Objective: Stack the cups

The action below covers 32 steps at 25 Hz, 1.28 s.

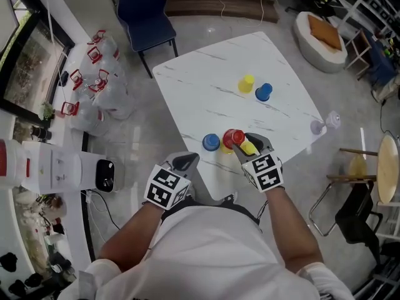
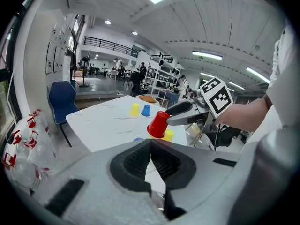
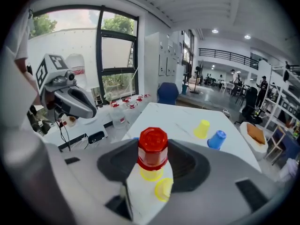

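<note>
My right gripper point(image 1: 240, 141) is shut on an upside-down red cup point(image 3: 153, 148), held in the air over the table's near part. Right under it stands a yellow cup point(image 3: 151, 174), and a second yellow cup point(image 3: 164, 189) lies on its side beside that. A blue cup point(image 1: 211, 142) stands just left of them. Far across the table are another yellow cup point(image 1: 246, 84) and another blue cup point(image 1: 264, 92), side by side. My left gripper point(image 1: 182, 163) hovers at the table's near edge, left of the blue cup, its pads point(image 2: 140, 161) together with nothing between them.
The white marble table point(image 1: 206, 80) sits cornerwise to me. A blue chair point(image 1: 145, 11) stands behind its far left corner. Bagged water bottles point(image 1: 94, 74) line the floor on the left, a white pouf point(image 1: 320, 36) is at the back right, and a chair frame point(image 1: 356, 186) is on the right.
</note>
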{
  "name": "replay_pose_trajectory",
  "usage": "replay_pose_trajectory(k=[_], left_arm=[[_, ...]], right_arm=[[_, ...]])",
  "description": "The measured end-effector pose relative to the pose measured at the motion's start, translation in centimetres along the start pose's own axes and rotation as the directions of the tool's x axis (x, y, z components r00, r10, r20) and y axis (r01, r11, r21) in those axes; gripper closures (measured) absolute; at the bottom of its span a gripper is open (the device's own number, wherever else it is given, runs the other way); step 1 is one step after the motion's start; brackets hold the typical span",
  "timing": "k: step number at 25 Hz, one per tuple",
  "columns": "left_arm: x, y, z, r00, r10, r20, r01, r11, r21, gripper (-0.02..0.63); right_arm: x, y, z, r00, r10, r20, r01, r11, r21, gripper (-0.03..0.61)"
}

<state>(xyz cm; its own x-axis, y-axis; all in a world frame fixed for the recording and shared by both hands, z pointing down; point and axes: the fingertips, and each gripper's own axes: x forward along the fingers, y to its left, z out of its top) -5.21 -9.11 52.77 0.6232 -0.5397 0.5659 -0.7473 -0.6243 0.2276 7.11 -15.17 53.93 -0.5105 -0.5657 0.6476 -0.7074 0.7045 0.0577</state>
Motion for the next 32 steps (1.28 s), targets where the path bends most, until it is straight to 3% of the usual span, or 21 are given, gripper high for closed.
replay_pose_trajectory(k=[5,17,21,26,32], left_arm=[[-1.0,0.3,-1.0,1.000,0.000,-0.012,0.000,1.000,0.003,0.609],[-1.5,1.0,-1.2,1.000,0.015,-0.008,-0.015,1.000,-0.006,0.610],[-1.0,0.9,-1.0,1.000,0.008,-0.010,-0.008,1.000,-0.007,0.610],[-0.4,1.6,-0.6,0.999,0.033,-0.002,-0.033,0.999,-0.026,0.609],[0.7,0.8,0.5,0.998,0.064,0.004,-0.064,0.997,-0.038,0.609]], right_arm=[[2.0,2.6,0.4,0.999,0.039,-0.028,-0.039,0.999,-0.003,0.377],[3.6,3.1,-0.1,0.995,0.052,-0.081,-0.055,0.998,-0.032,0.363],[2.3,2.4,0.8,0.998,0.054,-0.029,-0.055,0.998,-0.041,0.330],[-1.1,-2.6,3.2,0.990,-0.003,0.141,-0.003,0.999,0.046,0.376],[-0.1,-14.0,1.6,0.982,-0.145,0.123,0.134,0.986,0.094,0.413]])
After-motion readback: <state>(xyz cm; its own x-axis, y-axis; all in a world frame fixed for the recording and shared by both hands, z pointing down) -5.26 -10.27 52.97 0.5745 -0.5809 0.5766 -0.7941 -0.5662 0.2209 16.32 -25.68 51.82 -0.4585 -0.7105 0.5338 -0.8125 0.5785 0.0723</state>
